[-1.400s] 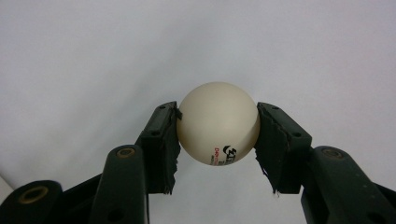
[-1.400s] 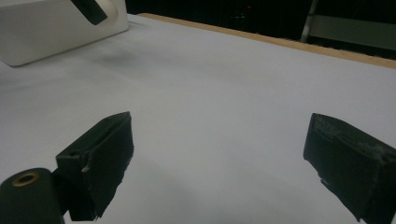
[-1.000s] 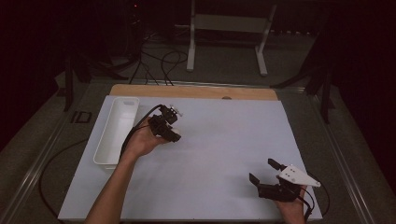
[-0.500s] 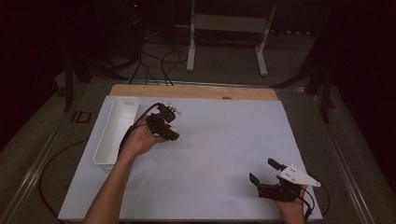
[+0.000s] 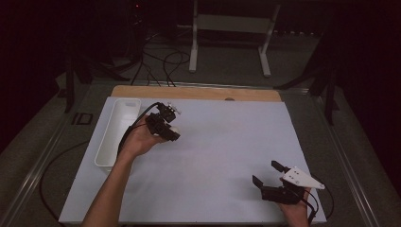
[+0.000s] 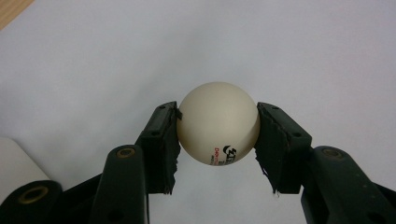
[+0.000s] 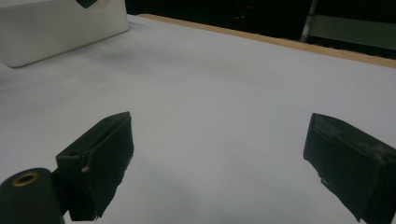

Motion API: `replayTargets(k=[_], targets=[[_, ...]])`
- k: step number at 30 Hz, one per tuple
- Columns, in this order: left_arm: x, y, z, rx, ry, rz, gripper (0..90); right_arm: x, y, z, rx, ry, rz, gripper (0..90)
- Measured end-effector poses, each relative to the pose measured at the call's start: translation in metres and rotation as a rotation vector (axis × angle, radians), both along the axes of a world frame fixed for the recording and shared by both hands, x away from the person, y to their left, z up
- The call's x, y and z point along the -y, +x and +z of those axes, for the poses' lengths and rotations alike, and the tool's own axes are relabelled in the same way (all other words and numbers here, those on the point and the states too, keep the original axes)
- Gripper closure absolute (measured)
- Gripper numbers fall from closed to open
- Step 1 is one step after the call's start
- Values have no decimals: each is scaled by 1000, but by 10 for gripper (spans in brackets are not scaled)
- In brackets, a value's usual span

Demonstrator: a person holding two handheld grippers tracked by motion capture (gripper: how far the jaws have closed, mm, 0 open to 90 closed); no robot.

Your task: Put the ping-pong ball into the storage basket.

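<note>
The left claw [image 6: 217, 135] grips a white table-tennis ball [image 6: 218, 123] between its two black pads, one pad pressed to each side of the ball, which carries a small printed logo on its lower face. In the high view this claw [image 5: 171, 124] sits just beside the white tray [image 5: 109, 142], on the side away from the worktop's left edge, with the ball [image 5: 173, 128] peeking out pale at its tip. I cannot tell whether the ball is lifted or resting on the white worktop [image 5: 227, 142] beneath it.

The right claw [image 5: 268, 173] is well apart from the tray, near the worktop's opposite front corner. Its jaws stand wide apart with nothing between them, and the right gripper view shows bare white surface in the gap [image 7: 215, 154], with the tray's wall [image 7: 60, 32] far off toward the upper left.

As a judgement, the work looks partway through: the pickup is done, since the ball is firmly clamped. What appears left is carrying it the short way over the tray's rim and letting go, if the tray is its destination. No other balls can be made out on the worktop, and the visible parts of the tray look empty.
</note>
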State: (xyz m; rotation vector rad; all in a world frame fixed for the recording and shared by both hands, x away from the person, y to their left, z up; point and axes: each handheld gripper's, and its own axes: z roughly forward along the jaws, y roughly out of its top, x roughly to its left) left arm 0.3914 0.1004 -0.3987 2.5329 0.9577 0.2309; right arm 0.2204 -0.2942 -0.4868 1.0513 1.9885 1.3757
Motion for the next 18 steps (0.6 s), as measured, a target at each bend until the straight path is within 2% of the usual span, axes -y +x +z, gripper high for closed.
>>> replayTargets(k=[18], targets=[[-8,2,9,7,2,14,515,1,0,0,3,6,2,79]])
